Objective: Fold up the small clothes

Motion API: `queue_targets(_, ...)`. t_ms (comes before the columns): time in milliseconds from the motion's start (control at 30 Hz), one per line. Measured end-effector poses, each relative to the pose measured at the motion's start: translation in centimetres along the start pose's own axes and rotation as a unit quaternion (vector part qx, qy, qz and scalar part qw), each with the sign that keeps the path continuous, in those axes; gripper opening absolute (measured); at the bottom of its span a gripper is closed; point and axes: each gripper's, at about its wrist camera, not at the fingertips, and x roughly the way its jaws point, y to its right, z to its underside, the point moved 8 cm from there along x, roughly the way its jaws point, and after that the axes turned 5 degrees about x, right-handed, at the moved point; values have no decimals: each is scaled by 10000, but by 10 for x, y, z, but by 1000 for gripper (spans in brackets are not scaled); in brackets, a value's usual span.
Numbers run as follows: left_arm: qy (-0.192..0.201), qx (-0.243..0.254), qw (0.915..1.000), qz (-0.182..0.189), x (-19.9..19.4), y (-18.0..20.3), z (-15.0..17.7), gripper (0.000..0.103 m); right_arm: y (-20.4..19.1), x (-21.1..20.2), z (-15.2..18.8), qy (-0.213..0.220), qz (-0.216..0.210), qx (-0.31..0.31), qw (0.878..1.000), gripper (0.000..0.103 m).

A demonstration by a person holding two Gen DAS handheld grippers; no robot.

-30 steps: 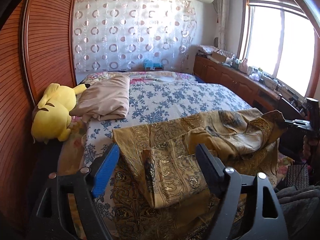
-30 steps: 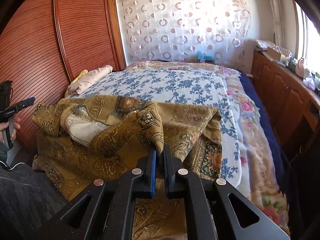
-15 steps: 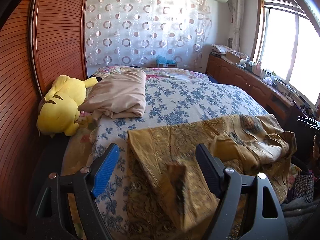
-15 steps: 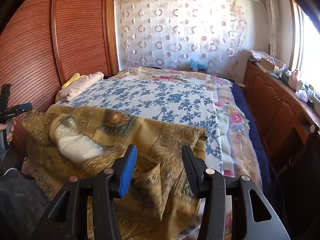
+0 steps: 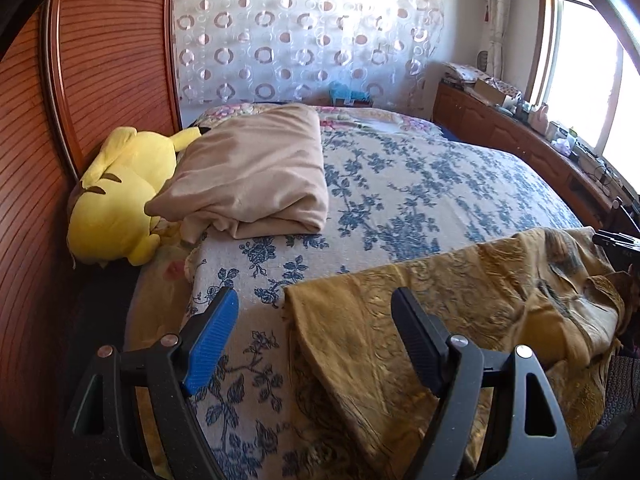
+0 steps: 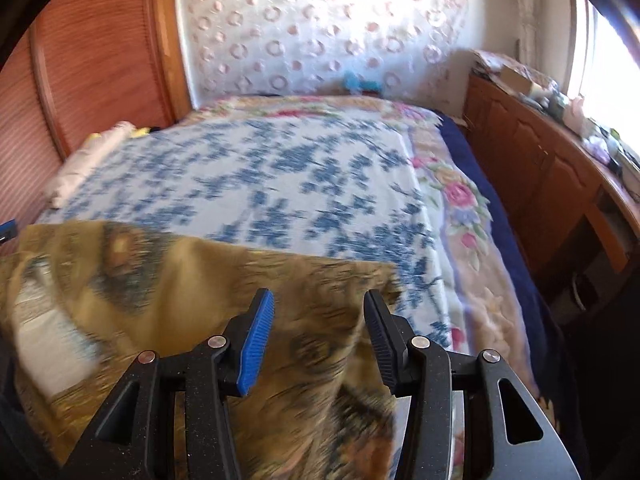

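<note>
Both grippers, left and right, have jaws apart, holding nothing; the gold patterned garment lies rumpled on the blue-floral bed. I'd pinch corners, not bunched middle.

Location: a home bedroom. A bed with a blue floral cover fills the view. A yellow plush toy and a folded beige blanket lie at 10 o'clock. A circle-patterned curtain hangs at 12 o'clock; a window and low wooden cabinets stand at 2 o'clock.
</note>
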Motion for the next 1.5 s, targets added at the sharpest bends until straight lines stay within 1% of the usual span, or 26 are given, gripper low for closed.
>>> queue_targets(167,-171,-6,9998,-59,14,-6,3,79,9,19,-10,-109,30,255,9996,49)
queue_targets(300,-204,-54,9998,-6,18,-8,5,79,8,29,-12,-155,-103,347,9992,49)
queue_targets(400,-241,-90,9997,11,21,-10,6,79,8,31,-10,-159,-176,391,9990,49)
queue_targets(567,-285,-109,9995,98,26,-11,5,79,12,32,-8,-77,-142,344,9993,49)
queue_targets(633,-330,-80,9993,160,29,-10,5,63,11,30,-6,-2,-104,305,9995,49)
queue_targets(700,-440,-72,9986,288,33,-8,7,52,11,29,-4,31,-53,299,9995,49)
queue_targets(733,-454,-60,9984,330,33,-7,7,48,10,29,-3,38,-22,277,9996,49)
queue_targets(833,-516,56,9980,349,35,-4,8,45,7,30,-3,63,8,253,9997,49)
queue_targets(967,-582,152,9979,245,39,-4,8,45,9,29,-1,87,-54,295,9995,49)
queue_targets(1033,-605,160,9979,186,39,-5,7,49,10,29,-1,90,-36,277,9996,49)
queue_targets(1133,-580,241,9980,121,40,-4,7,51,11,28,0,97,-43,297,9995,49)
queue_targets(1200,-552,311,9980,63,41,-3,8,51,13,28,0,97,-42,357,9993,50)
queue_targets(1233,-529,345,9980,37,41,-2,8,51,15,27,0,85,14,435,9990,55)
queue_targets(1267,-514,342,9981,36,41,-3,8,51,17,27,0,92,50,491,9987,56)
queue_targets(1433,-468,330,9984,36,40,-4,8,52,28,25,-1,130,31,777,9969,58)
queue_targets(1500,-461,340,9984,27,40,-4,8,52,27,25,-1,127,38,778,9969,58)
